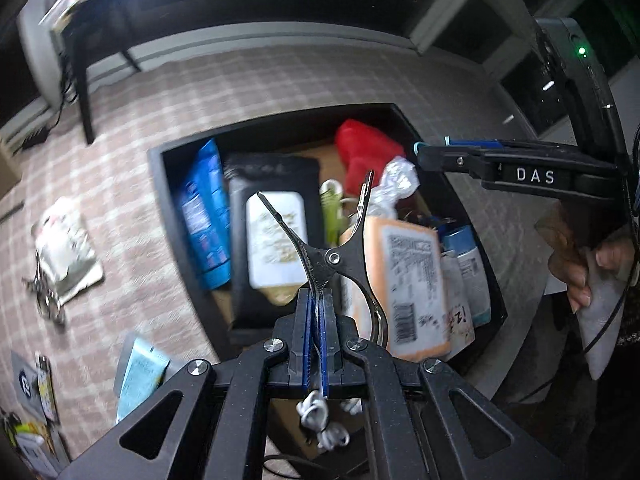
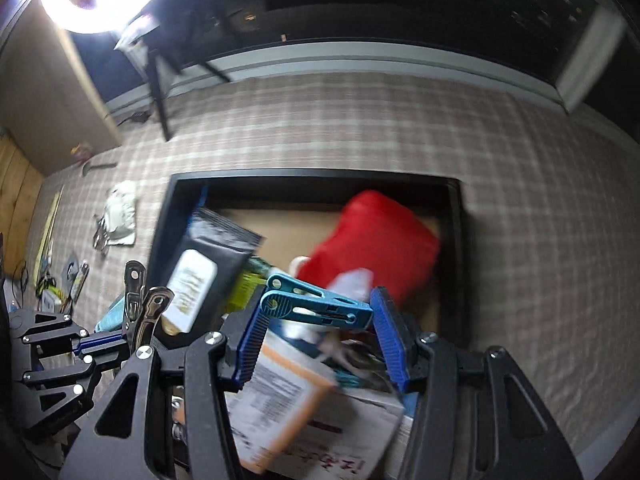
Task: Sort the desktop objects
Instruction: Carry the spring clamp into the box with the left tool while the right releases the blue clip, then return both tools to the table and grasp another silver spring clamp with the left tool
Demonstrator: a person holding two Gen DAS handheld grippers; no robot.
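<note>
My left gripper (image 1: 318, 304) is shut on a pair of metal scissors (image 1: 324, 248), blades spread, held above the black box (image 1: 176, 216). It shows in the right wrist view (image 2: 120, 340) at lower left, with the scissors (image 2: 140, 304). My right gripper (image 2: 316, 320) has its blue pads on the two ends of a blue clothes peg (image 2: 316, 304), held crosswise over the black box (image 2: 160, 232). In the left wrist view the right gripper (image 1: 428, 154) is at the right above the box's far corner.
The box holds a red pouch (image 2: 380, 244), a black wipes pack (image 1: 276, 232), a blue pack (image 1: 204, 216), an orange-edged pack (image 1: 404, 280) and a foil wrapper (image 1: 400, 180). On the plaid cloth (image 1: 132, 144) at left lie a white sachet (image 1: 64, 248), keys (image 1: 48, 300) and a light-blue packet (image 1: 140, 372).
</note>
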